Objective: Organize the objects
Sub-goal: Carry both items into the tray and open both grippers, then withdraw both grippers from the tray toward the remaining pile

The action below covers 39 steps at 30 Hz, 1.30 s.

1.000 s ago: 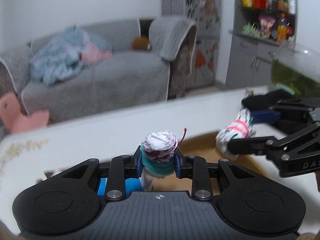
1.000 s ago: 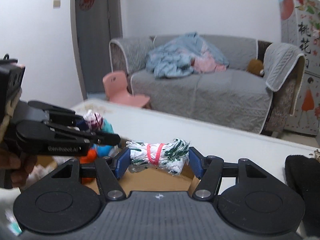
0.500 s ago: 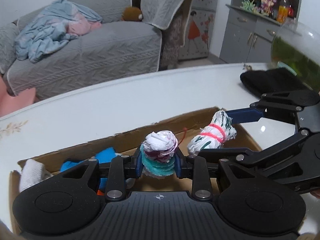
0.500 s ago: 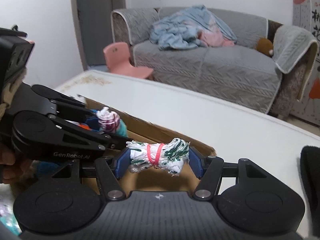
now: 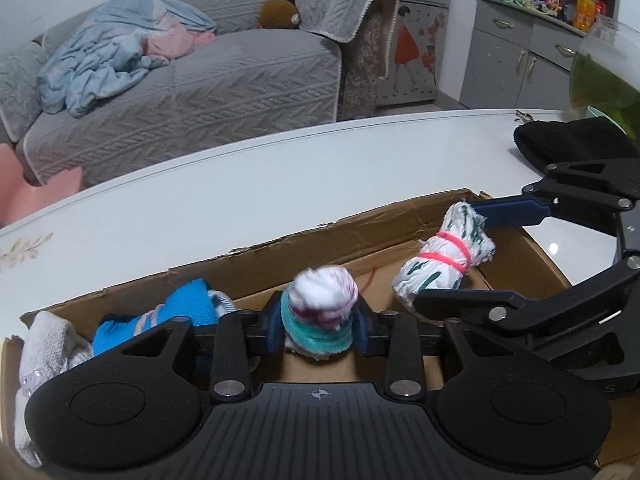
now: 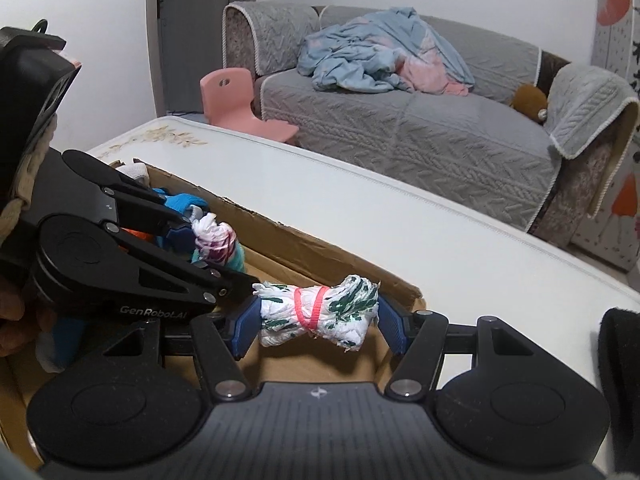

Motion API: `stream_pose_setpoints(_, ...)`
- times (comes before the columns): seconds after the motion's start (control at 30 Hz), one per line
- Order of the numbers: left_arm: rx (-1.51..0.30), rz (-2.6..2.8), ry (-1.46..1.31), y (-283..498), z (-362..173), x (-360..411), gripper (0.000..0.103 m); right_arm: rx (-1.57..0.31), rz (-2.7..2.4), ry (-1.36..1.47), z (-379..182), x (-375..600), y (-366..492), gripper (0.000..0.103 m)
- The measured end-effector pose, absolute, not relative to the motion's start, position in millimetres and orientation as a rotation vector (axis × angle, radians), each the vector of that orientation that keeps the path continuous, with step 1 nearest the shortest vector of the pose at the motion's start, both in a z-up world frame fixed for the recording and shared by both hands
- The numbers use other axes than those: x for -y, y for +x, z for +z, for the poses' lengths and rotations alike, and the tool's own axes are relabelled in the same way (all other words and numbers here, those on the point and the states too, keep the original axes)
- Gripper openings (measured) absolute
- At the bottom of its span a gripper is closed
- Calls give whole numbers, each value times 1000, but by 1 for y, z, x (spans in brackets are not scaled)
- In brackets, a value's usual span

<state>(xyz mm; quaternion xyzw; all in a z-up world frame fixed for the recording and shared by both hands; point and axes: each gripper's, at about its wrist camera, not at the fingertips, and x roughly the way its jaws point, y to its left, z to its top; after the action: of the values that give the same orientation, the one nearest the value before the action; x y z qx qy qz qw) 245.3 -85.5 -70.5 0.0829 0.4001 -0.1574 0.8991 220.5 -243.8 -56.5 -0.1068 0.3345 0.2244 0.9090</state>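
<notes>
Socks (image 5: pixel 182 308) crowd the cardboard box's (image 5: pixel 360 236) left end; its right floor lies bare.

Two wrist fisheyes, each close behind its own gripper, angled down across the cardboard box (image 5: pixel 360 236) on the white tabletop (image 6: pixel 400 232) toward the grey sofa (image 6: pixel 420 128); box, tabletop, sofa and each other's gripper appear in both.

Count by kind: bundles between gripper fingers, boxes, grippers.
Bundles between gripper fingers: 2 (teal-white bundle, green-white bundle)
Cardboard box: 1
Grippers: 2 (left gripper, jaws just opening around the teal-white bundle; right gripper)
Total: 5
</notes>
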Motion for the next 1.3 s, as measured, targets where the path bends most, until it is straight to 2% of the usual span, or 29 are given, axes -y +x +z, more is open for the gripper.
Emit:
stream_pose_setpoints(0.13, -827, -292, 147, 247, -66, 80, 69, -684, 460, -203, -54, 245, 222, 61)
stream_pose_setpoints(0.47, -827, -290, 154, 245, -63, 80, 72, -683, 455, -214, -55, 244, 224, 62)
stream_pose_setpoints(0.73, -842, -262, 179, 237, -53, 82, 83, -729, 454, -224, -45, 242, 222, 65)
stream_pose_setpoints(1.23, -936, -215, 116, 228, -37, 71, 83, -796, 417, -174, -38, 239, 222, 79)
stream_pose_setpoints(1.27, -941, -205, 104, 226, -35, 69, 84, -796, 413, -166, -37, 239, 222, 82)
stream_pose_setpoints(1.3, -947, -181, 100, 224, -32, 67, 89, -796, 410, -162, -35, 239, 221, 83)
